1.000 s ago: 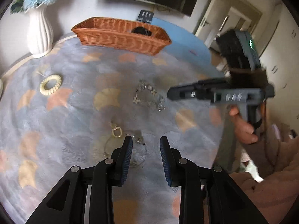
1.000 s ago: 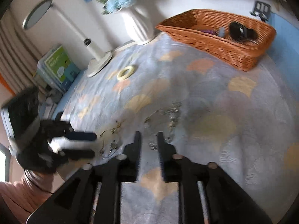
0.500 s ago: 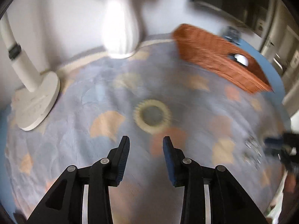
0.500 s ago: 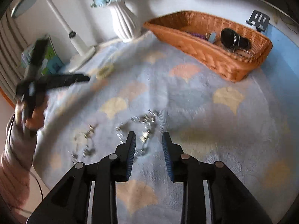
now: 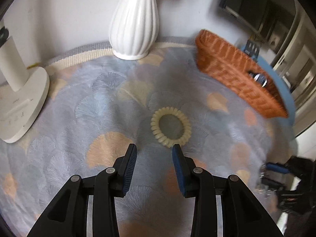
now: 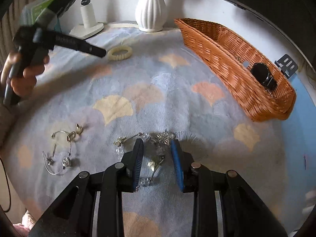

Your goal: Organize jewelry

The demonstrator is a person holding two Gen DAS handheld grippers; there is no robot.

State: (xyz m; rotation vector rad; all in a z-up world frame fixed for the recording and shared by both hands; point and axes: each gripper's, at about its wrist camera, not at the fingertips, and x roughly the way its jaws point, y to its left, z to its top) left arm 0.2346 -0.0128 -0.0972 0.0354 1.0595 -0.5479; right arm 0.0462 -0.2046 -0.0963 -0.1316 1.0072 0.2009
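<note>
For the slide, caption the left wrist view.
Left gripper, fingers open, poised just short of a coiled hair tie on the patterned cloth, wicker basket beyond.

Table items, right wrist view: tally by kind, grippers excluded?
Wicker basket: 1
Black watch, in the basket: 1
Cream coil hair tie: 1
Metal jewelry clusters on the cloth, gold-toned and silver-toned: 2; separate pieces too tangled to count
White vase: 1
White lamp base: 1
Total: 7

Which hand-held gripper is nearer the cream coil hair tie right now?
Left. The left hand-held gripper hovers open just short of the hair tie; the right hand-held gripper is far off, over the silver jewelry.
</note>
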